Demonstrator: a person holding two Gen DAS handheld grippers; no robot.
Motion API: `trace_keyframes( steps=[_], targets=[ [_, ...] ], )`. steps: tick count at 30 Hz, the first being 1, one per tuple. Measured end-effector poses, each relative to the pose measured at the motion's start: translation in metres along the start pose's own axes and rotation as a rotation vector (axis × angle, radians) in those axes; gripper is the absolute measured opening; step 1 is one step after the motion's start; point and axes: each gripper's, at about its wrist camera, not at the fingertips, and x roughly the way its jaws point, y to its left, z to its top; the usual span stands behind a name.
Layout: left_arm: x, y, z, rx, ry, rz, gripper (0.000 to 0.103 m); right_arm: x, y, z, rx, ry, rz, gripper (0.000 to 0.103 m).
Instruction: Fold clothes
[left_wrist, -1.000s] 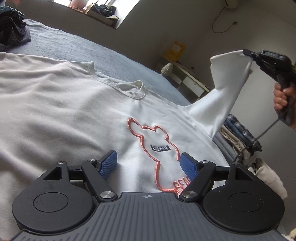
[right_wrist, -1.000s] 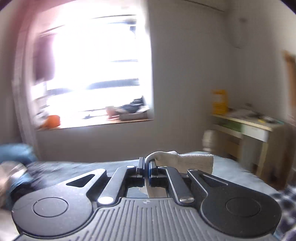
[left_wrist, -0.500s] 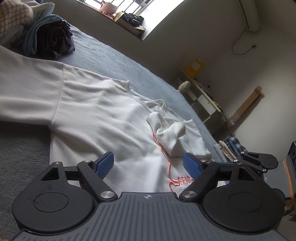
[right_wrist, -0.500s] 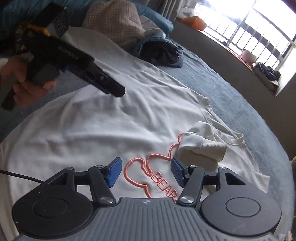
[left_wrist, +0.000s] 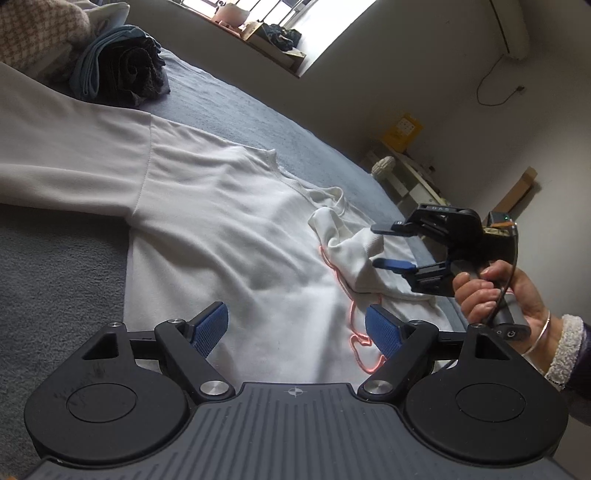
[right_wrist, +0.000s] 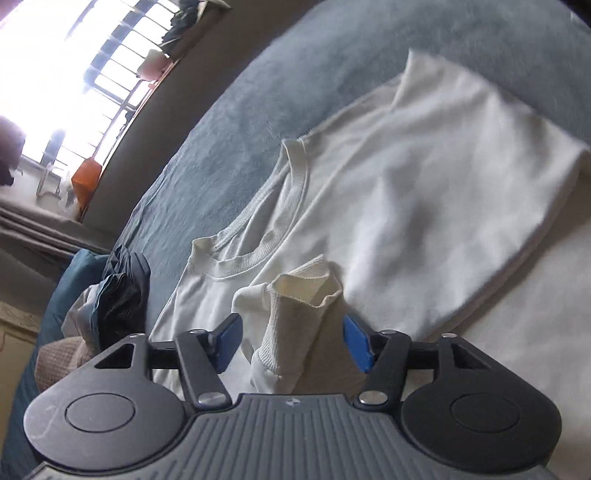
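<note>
Two black claws with blue pads work over a white long-sleeved sweatshirt spread flat on the grey-blue bed. One sleeve lies folded across its chest, the ribbed cuff bunched and standing up near the neckline. Straddling that cuff, the right claw has just been closing, pads not pressing it. Further down the chest, the left claw hangs released, nothing between its pads. Folded dark clothes sit beyond the outstretched sleeve.
</note>
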Motion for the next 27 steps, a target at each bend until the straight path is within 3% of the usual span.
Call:
trace_keyframes(
  steps=[1,3,6,9,11,14,17,20,24,27],
  targets=[
    [-0.002,0.003,0.001,-0.01,-0.003,0.004,0.082,0.005,0.001,-0.004,-0.002,0.011,0.031,0.031],
    [-0.007,0.013,0.006,-0.045,-0.013,0.013,0.082,0.008,0.016,-0.017,-0.095,0.029,0.107,0.03],
    [-0.013,0.026,0.012,-0.088,-0.034,0.028,0.082,0.003,0.059,-0.048,-0.397,0.102,0.237,0.03],
    [-0.012,0.034,0.018,-0.104,-0.04,0.039,0.082,-0.007,0.092,-0.086,-0.702,0.181,0.283,0.043],
    [-0.007,0.035,0.021,-0.105,-0.039,0.035,0.082,-0.013,0.095,-0.103,-0.785,0.221,0.289,0.056],
    [0.002,0.029,0.025,-0.091,-0.043,0.008,0.082,-0.023,0.081,-0.11,-0.75,0.261,0.265,0.058],
    [0.015,0.017,0.032,-0.059,-0.044,-0.02,0.082,-0.038,0.047,-0.097,-0.56,0.26,0.253,0.058],
    [0.034,0.003,0.041,0.014,-0.039,-0.015,0.082,-0.063,0.014,-0.083,-0.365,0.249,0.303,0.059],
    [0.069,-0.005,0.054,0.084,0.017,0.035,0.079,-0.096,-0.021,-0.075,-0.15,0.216,0.442,0.059],
    [0.092,-0.004,0.063,0.056,0.045,0.029,0.072,-0.105,-0.047,-0.073,-0.021,0.16,0.434,0.06]
  ],
)
